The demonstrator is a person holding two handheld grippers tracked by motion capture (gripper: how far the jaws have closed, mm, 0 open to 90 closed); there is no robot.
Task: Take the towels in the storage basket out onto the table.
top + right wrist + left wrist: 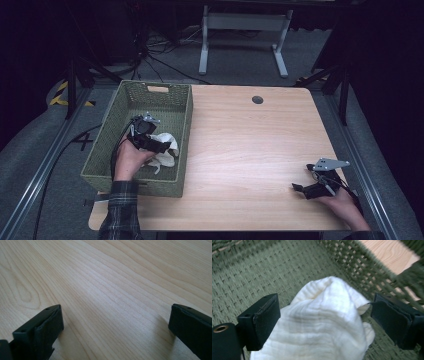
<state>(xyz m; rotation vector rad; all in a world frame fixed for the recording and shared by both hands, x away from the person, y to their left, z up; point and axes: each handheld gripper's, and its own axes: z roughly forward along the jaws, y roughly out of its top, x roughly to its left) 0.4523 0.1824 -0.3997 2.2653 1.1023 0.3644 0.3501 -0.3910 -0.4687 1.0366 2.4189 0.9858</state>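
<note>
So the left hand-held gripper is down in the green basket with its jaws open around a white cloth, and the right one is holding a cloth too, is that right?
Not quite. The right hand-held gripper holds nothing: the right gripper view shows its jaws open over bare table. The rest is right: the left hand-held gripper is in the green basket, jaws open around the white cloth.

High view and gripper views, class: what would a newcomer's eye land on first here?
First, the white cloth bunched inside the green woven basket at the table's left, with the left gripper open around it. Next, the right gripper resting open on the bare wooden table near its right front corner.
</note>
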